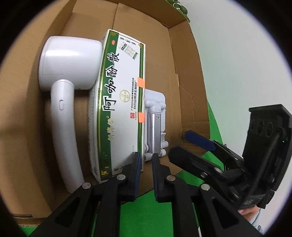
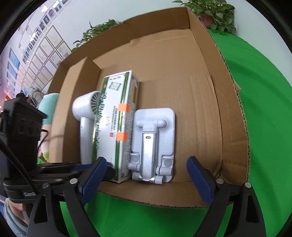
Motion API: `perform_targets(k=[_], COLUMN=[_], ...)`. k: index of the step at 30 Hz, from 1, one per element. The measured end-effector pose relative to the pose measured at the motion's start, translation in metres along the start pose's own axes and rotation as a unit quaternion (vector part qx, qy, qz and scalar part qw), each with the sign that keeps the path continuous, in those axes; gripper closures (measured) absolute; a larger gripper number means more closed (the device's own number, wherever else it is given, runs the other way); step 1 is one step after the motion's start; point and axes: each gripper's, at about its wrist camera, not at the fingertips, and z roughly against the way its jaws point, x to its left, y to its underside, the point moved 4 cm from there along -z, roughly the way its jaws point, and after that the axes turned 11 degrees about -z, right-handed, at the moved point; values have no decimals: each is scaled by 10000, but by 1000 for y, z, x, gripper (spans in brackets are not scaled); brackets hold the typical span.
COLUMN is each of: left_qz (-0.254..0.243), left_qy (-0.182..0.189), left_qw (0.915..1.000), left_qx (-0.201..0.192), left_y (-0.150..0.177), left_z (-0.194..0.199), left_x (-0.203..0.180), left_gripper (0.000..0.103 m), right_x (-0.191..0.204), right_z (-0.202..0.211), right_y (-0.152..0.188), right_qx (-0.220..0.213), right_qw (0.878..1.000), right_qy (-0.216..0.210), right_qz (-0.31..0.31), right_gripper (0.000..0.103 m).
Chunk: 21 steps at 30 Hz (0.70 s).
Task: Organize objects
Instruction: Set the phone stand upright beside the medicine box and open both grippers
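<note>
A shallow cardboard carton (image 2: 228, 109) lies on the green surface. Inside it, side by side, are a white hair dryer (image 2: 85, 116), a green-and-white medicine box (image 2: 113, 118) with orange tape tabs, and a white and silver folding phone stand (image 2: 153, 138). My right gripper (image 2: 147, 161) stands wide open at the carton's near edge, its blue pads on either side of the stand's near end and apart from it. My left gripper (image 1: 146, 156) is shut with nothing in it, at the near end of the medicine box (image 1: 118, 102), between it and the stand (image 1: 155, 116).
The carton's right half (image 2: 197, 102) is bare cardboard. A green cloth (image 2: 264, 118) covers the table around it. Potted plants (image 2: 215, 12) stand behind the far wall. A person (image 2: 47, 109) is at the far left, before a wall of framed pictures.
</note>
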Motion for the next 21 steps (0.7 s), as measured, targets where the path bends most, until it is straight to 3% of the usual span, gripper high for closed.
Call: perform_targets(k=[1,5,6,8,10,13,16,17,19,21], left_qz=[-1,-142,-192,-273,-267,-307,-498,-604,-719,-759], left_qy=[16,-277,-420,-756,-1049,-1377,-2106,-2410,-2853,-3036], left_qw=[10000,9995,9989,9966,9935,9878,9701,9600,9413,9336], left_qx=[-4,-14,-47,-189,-366,-657,-1102,-1294,-1657,-1744], left_y=[0,-3,-3,-5,-6,-7,-1,3,7,15], left_z=[0,3,7,21,36,68,108,121,143,157], left_x=[-1,-7,-9,-11,-11,-9,-10,-12,-9,-6], left_gripper=[92,90,84,55,38,38,35,28,25,25], right_x=[0,4,5,0,5,8,22,31,49,66], right_z=[5,24,29,41,41,44,39,32,24,11], right_y=[0,-1,-1,3,2,5,6,6,12,16], right_qx=[-103,-430,-471,-528,-575,-654,-753,-765,-784,-797], right_qw=[9999,9988,9985,9980,9975,9963,9939,9928,9904,9887], right_qy=[40,-25,-96,-173,-179,-145,149,242,350,525], right_qz=[29,215,246,308,382,544,789,888,1082,1159], right_gripper=[1,1,1,1,1,1,0,0,1,0])
